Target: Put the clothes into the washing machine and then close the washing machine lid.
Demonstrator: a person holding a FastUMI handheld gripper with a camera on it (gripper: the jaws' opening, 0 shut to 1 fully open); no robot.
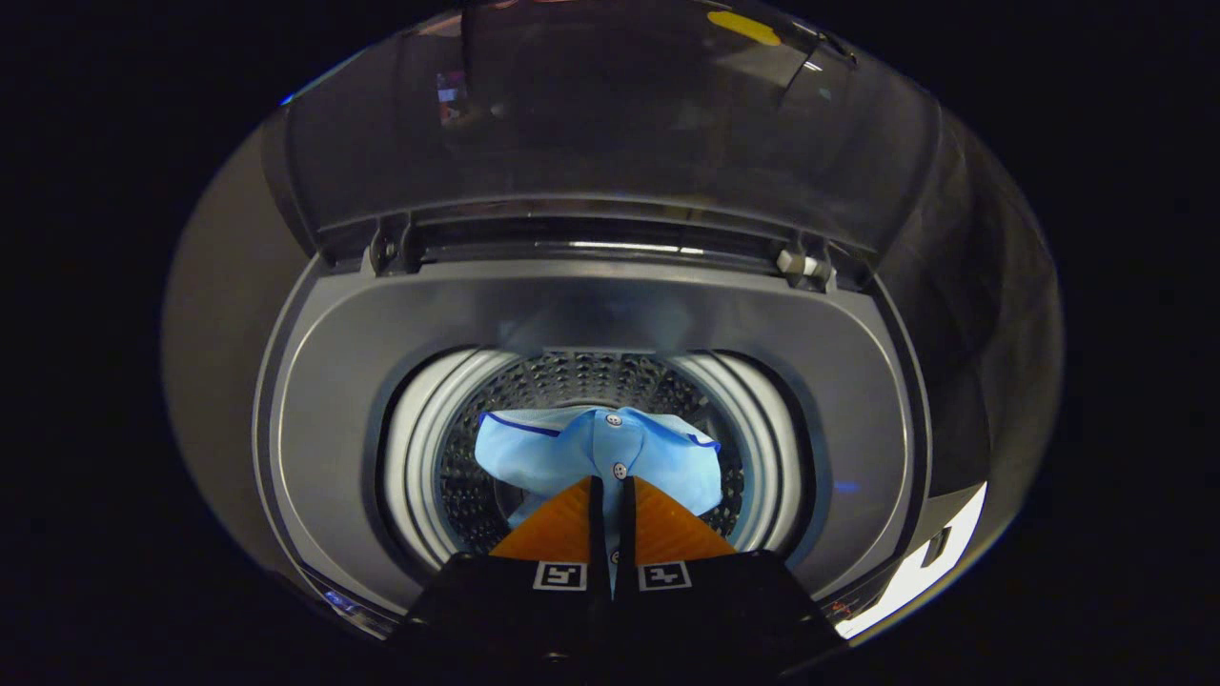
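In the gripper view the tool (610,491) hangs over the open mouth of the washing machine (591,314), its fingers drawn nearly together and clenched on a fold of a light blue shirt (591,448). The shirt dangles inside the drum (572,381), its buttoned placket just ahead of the fingertips and the collar spread to either side. The lid (610,114) stands raised behind the drum opening, hinged at the machine's rear. The shirt looks light, soft and limp, so it should drop and slump freely once let go; a bunched fold near the placket gives the surest hold.
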